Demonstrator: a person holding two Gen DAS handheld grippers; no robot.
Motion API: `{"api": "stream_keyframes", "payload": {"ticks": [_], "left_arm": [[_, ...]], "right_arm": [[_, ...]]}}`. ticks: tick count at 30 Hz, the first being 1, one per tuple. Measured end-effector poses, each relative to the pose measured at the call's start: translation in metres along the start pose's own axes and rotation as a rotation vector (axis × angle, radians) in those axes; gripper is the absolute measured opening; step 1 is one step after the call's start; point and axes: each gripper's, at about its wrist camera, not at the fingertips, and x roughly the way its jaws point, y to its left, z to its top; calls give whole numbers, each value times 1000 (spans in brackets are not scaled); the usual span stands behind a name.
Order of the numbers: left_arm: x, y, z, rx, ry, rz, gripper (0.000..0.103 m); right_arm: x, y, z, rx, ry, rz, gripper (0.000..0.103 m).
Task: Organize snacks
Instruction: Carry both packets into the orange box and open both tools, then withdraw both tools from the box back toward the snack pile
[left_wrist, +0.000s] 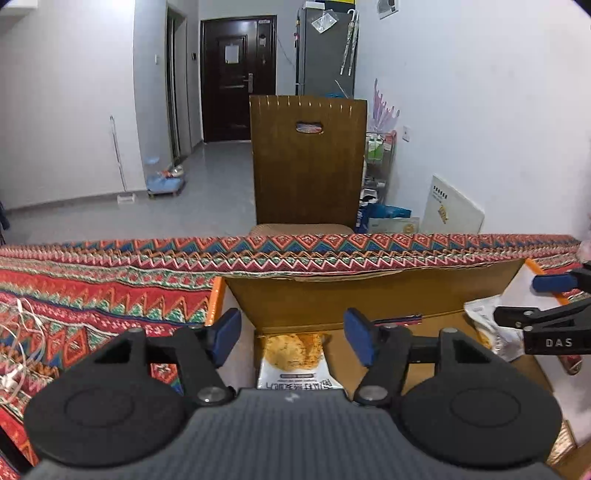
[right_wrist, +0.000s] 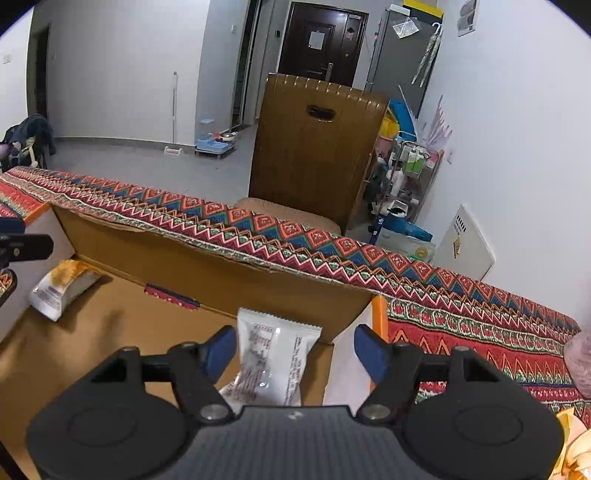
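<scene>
In the left wrist view the left hand-held gripper (left_wrist: 291, 338) stands with jaws apart over the cardboard box (left_wrist: 369, 299); an orange-printed snack packet (left_wrist: 293, 360) lies in the lower centre, between and beneath the pads, long axis pointing away from the camera. The right hand-held gripper (right_wrist: 295, 349), also apart, straddles a white snack packet (right_wrist: 273, 363) lying loose in the box corner, nothing clamped.

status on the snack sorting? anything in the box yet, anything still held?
Done: two packets lie in the cardboard box, the orange-print packet at its left end and the white packet at its right. In hand: nothing; the left tool and right tool stand open over them, pads clear. Left: a crinkly wrapper still outside the box; anything more is out of view.
</scene>
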Motion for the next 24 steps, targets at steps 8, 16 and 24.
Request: {"api": "stream_keyframes", "payload": {"ticks": [8,16,24], "left_arm": [[-19,-14,4,2,-56,59,64],[-137,-3,16,-56,-47,-20,80],[-285,-20,-29,25,-176,-63,102]], "right_arm": [[-25,-15,-4,66,-84,6,75],[-144,-17,-19,48,-172,39,93],[-272,-9,-80,40,-253,96,103]]}}
